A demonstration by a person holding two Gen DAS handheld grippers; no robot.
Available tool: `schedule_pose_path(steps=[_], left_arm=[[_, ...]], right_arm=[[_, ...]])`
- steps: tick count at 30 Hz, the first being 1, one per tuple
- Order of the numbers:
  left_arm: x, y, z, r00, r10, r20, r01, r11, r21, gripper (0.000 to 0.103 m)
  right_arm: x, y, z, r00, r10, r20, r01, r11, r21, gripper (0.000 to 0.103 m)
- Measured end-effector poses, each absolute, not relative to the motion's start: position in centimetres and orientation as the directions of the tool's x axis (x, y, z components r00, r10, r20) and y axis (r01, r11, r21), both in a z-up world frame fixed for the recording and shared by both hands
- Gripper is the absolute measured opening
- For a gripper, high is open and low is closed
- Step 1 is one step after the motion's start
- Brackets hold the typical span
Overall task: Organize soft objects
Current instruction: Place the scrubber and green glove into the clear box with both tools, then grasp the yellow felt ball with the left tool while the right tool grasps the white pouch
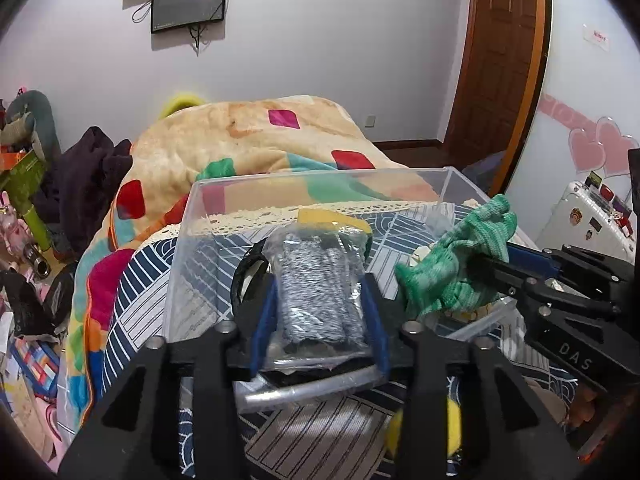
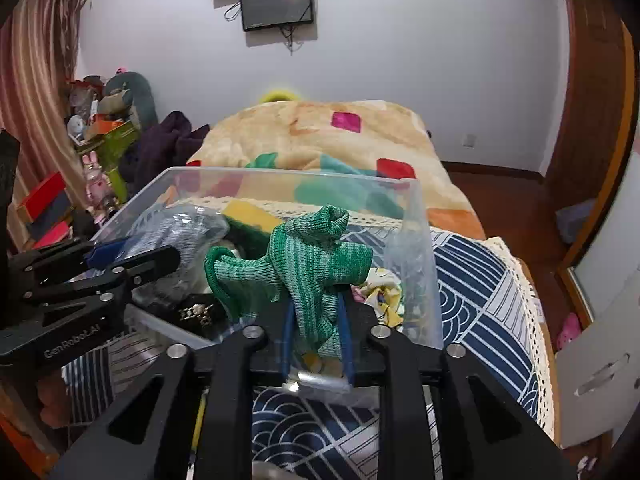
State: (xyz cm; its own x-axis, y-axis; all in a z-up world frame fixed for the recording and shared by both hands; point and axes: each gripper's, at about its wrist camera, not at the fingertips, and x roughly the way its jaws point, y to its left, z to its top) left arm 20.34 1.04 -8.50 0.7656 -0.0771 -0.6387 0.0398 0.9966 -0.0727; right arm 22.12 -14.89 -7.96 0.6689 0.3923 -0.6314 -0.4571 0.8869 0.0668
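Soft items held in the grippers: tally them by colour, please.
Green knit item, in the right gripper: 1
Grey-white bagged knit item, in the left gripper: 1
Total: 2

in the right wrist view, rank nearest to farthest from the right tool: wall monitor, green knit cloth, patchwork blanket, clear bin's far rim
1. green knit cloth, clamped in the right tool
2. clear bin's far rim, just beyond it
3. patchwork blanket, heaped on the bed behind the bin
4. wall monitor, high on the back wall
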Motion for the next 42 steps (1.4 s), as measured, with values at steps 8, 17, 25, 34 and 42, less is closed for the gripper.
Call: schedule_pose_path(steps=[8, 17, 25, 34, 42], left_arm=[[17.7, 0.7, -6.9, 0.803, -0.065, -0.592, 0.047, 0.998, -0.047, 0.066], [13.6, 0.4, -5.6, 0.842, -0.061, -0.537, 0.053, 0.998, -0.031, 0.096], [11.5, -0.5, -7.9, 0.805, -0.090, -0.587, 0.075, 0.996, -0.049, 0.099], [12.8, -1.9, -11.7, 0.722, -0.142, -0.677, 0.087, 0.990, -0.115, 0.091], [13.7, -2.6, -12.8, 0.684, -0.212, -0.698, 0.124, 0.977, -0.175, 0.061]], right_arm=[[20.5, -15.7, -6.5, 0.700, 0.394, -0.595, -0.460, 0.887, 0.046, 0.045], [17.1, -17.6, -4.9, 0.748, 0.410, -0.521, -0.454, 0.890, 0.048, 0.074], [15.2, -17.7, -7.4, 0.696, 0.430, -0.575, -0.472, 0.877, 0.085, 0.078], [14.2, -18.3, -11.1, 0.618, 0.437, -0.654, -0.469, 0.872, 0.139, 0.078], [14.0, -18.5, -12.7, 0.546, 0.503, -0.670, -0.515, 0.832, 0.205, 0.046]])
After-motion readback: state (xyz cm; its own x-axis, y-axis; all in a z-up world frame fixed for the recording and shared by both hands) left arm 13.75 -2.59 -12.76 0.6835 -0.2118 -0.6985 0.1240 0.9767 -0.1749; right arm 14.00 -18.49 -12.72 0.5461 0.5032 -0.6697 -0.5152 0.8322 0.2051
